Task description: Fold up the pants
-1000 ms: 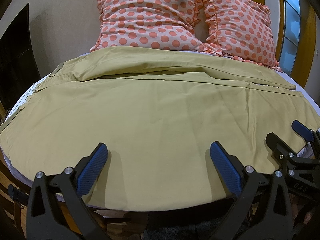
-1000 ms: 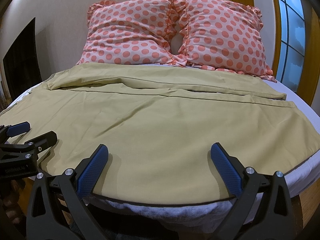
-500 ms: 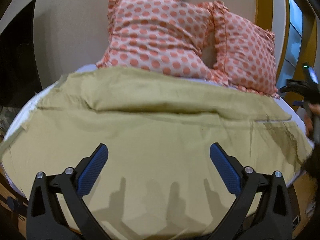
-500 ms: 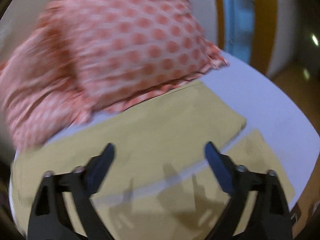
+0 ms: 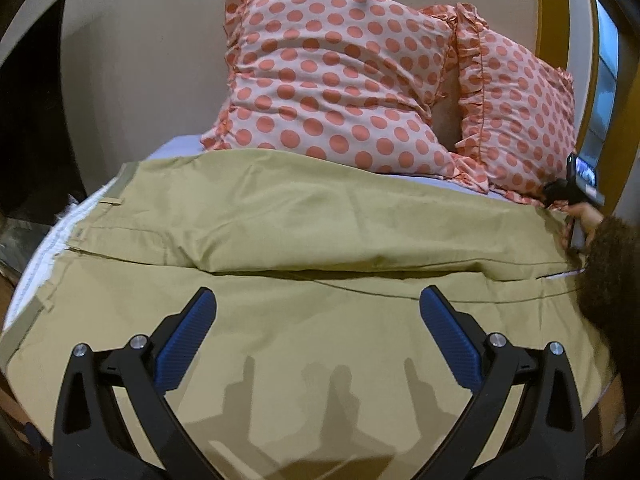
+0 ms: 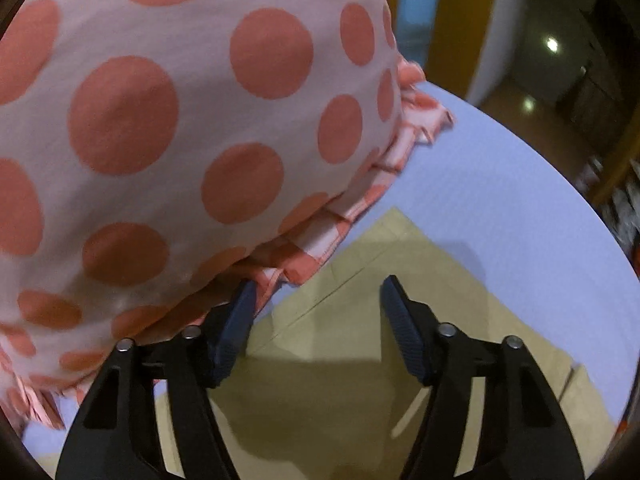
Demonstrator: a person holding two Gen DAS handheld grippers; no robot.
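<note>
hovering open: right gripper over unlabelled khaki pants.

Khaki pants spread flat across the bed

Waistband with belt loops lies at the left edge, legs run side by side toward the right; the far leg's hem corner rests just beside the polka-dot pillow's frill, cloth smooth with light creases.

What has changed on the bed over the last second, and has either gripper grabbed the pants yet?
The right gripper swung from the near edge to the far hem of the pants, beside the pillow, jaws narrowed but gripping nothing. The left gripper rose and advanced over the near leg, open. The pants lie unmoved, unfolded.
</note>
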